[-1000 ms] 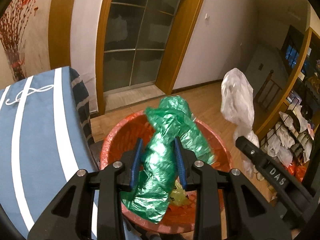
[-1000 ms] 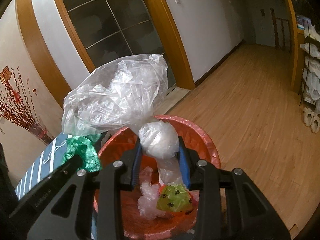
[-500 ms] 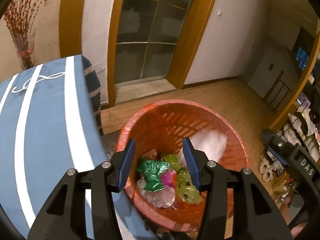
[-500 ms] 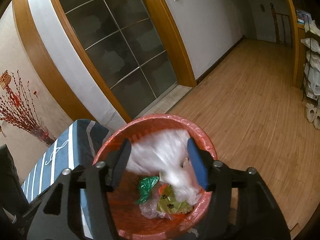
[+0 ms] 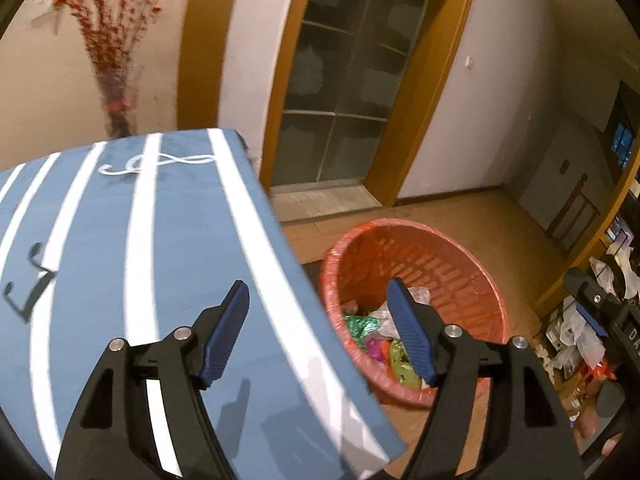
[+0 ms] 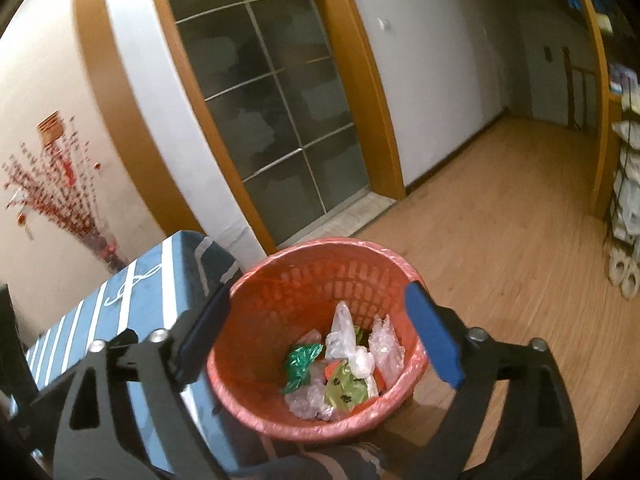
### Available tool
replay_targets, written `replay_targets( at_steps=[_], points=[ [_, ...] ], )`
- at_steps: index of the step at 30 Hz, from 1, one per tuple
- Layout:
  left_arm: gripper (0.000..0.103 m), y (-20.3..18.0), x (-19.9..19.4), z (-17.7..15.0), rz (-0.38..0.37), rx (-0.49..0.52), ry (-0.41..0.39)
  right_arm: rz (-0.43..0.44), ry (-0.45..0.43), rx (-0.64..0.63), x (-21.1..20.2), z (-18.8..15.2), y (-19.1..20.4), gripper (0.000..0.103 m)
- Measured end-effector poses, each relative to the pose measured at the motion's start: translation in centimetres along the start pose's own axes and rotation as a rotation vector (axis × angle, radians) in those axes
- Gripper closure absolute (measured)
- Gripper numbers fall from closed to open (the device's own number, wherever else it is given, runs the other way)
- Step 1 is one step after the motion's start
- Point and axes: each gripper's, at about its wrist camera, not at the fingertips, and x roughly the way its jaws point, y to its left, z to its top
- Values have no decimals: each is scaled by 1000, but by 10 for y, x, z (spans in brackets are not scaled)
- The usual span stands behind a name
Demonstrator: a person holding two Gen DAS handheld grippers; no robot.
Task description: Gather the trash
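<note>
Both grippers, left gripper (image 5: 318,330) and right gripper (image 6: 320,336), are opening wide, holding nothing. The basket (image 6: 280,280) is sitting below the right one; maybe the table (image 5: 120,240) is clear.

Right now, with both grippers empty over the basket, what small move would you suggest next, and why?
Probably swing the left gripper back over the striped table to look for more trash: its jaws are opening with nothing between them, and the green bag and clear bags already lie in the red basket.
</note>
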Motion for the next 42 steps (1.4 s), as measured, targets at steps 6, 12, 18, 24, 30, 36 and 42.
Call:
replay_targets(
  at_steps=[6, 12, 18, 24, 30, 36, 42],
  points=[
    [9, 16, -55, -19, 61, -7, -92, -30, -50, -126, -40, -17, 30, 5],
    [3, 25, -95, -38, 123, -14, -156, -94, -147, -213, -82, -41, 49, 5],
    [3, 26, -127, -59, 215, -5, -215, -80, -181, -205, -113, -55, 54, 5],
    [3, 30, -143, -77, 270, 1, -239, -103, -225, -294, -137, -76, 72, 5],
    [3, 36, -158, -92, 319, -4, -271, -122, -237, -326, -153, -95, 81, 5],
    [3, 40, -170, -105, 370, -3, -313, -134, -216, -301, -162, -106, 80, 5],
    [3, 42, -172, -115, 382, -14, -303, -153, -195, -294, -163, -115, 79, 5]
  ],
)
